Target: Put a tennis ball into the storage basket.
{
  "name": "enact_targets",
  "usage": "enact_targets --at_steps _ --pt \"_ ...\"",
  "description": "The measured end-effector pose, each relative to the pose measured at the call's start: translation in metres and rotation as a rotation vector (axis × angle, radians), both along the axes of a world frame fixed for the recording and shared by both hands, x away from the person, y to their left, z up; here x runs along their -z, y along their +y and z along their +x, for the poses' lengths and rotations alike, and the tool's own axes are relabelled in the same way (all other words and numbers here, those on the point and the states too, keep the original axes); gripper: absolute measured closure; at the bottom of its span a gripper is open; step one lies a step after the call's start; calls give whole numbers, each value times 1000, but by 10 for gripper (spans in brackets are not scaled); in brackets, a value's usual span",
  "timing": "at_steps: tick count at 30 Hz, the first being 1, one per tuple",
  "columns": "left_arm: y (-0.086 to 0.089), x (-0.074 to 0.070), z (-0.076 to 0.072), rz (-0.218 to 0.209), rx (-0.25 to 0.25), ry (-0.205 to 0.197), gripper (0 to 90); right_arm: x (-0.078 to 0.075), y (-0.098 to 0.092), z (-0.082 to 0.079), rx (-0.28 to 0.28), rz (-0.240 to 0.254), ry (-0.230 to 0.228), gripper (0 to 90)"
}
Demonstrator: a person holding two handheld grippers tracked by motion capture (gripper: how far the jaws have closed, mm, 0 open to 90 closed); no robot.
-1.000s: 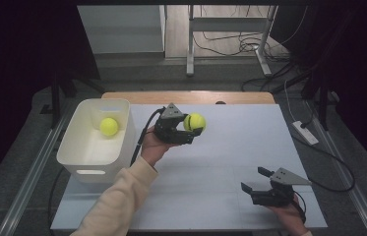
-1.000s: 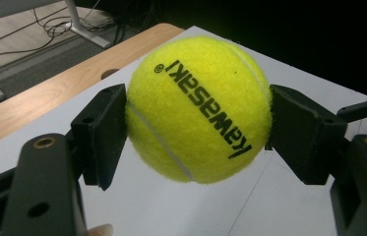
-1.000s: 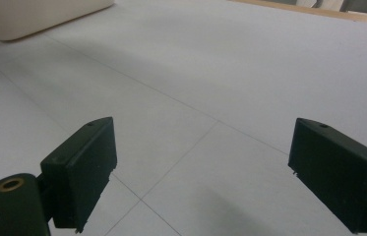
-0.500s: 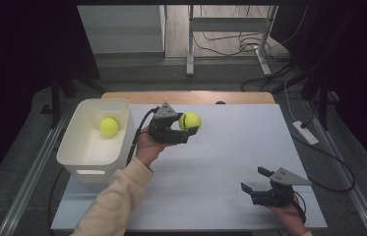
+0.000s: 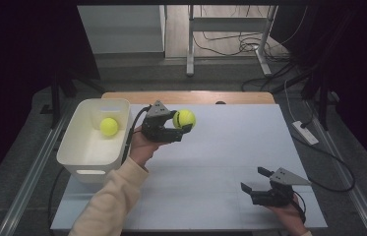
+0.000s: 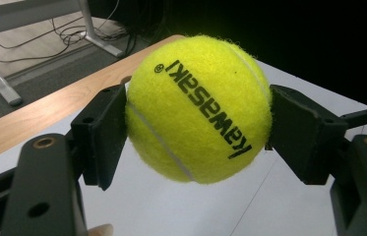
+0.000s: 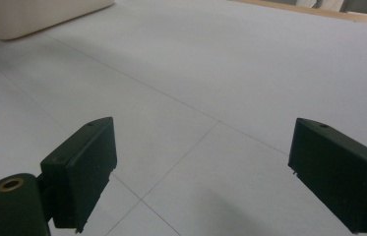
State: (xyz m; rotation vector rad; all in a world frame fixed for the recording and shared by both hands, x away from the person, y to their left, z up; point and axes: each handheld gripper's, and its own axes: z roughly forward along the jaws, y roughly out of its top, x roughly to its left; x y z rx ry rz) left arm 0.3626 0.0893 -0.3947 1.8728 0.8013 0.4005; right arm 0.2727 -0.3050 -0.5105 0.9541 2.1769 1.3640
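Observation:
My left gripper (image 5: 183, 124) is shut on a yellow tennis ball (image 5: 184, 118) and holds it up over the white table (image 5: 230, 147), just right of the white bin (image 5: 80, 152). In the left gripper view the ball (image 6: 198, 108), printed with black letters, sits pressed between both pads. A second tennis ball (image 5: 108, 126) lies inside the bin. My right gripper (image 5: 256, 181) rests low near the table's front right, open with nothing between its jaws; the right gripper view shows its gripper (image 7: 198, 172) above bare table.
A wooden strip (image 5: 191, 97) runs along the table's far edge. Beyond it stand metal frame legs (image 5: 190, 44) and loose cables (image 5: 250, 46) on the floor. A white power strip (image 5: 305, 132) lies off the table's right side.
The left gripper and its ball have drifted slightly left, toward the bin. The right gripper has stayed put.

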Motion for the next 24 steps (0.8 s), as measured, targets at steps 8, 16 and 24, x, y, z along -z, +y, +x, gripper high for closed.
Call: enact_targets --at_steps 8,16,24 --pt "7 -4 -2 -10 -11 -7 277 0 0 0 -2 2 0 110" --pt "16 -11 -5 -32 -24 -17 277 0 1 0 -3 1 -1 110" --pt "24 -15 -7 -35 -38 -26 277 0 1 0 -2 1 -1 110"
